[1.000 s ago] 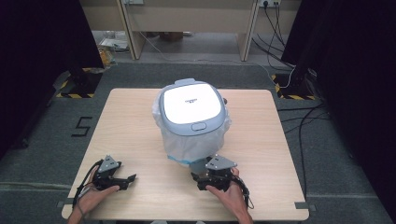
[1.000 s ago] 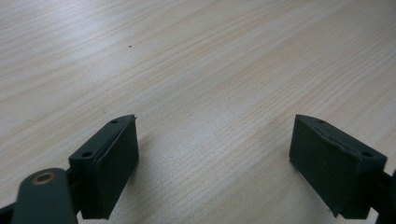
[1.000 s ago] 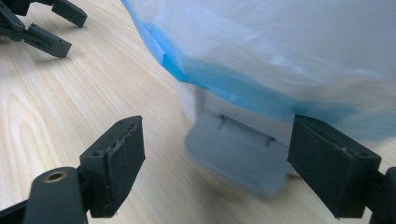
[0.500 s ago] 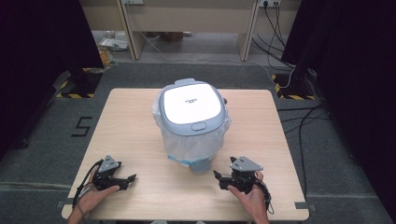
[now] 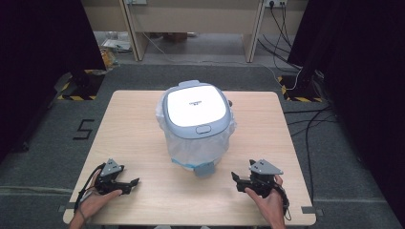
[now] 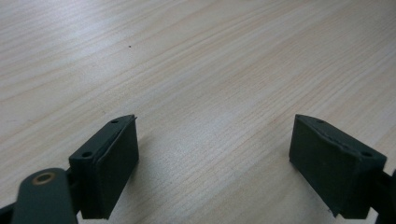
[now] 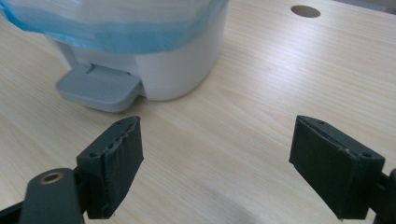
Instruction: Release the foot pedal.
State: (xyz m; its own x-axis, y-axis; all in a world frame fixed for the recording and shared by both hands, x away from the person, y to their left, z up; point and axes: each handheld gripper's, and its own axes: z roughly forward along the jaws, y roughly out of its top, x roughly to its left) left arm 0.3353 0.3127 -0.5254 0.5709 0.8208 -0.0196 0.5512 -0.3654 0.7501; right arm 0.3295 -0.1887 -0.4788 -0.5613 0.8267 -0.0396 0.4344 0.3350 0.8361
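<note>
A pedal bin (image 5: pixel 197 125) w/ white lid and a white bin liner (image 5: pixel 177 143) folded over its rim was seen at the centre of the tabletop (image 5: pixel 267 133). Its grey pedal (image 7: pixel 98 87) was pointed toward the near edge. The left hand-held gripper (image 5: pixel 129 183) was held low at the near-left corner, jaws spread wide, nothing btwn them, bare wood ahead. The right hand-held gripper (image 5: pixel 237 181) was held at the near right, jaws likewise wide and empty, aimed at the bin's base, pedal just beyond its left jaw, apart from it. A round hole (image 7: pixel 305 10) was noted in the tabletop farther off.
</note>
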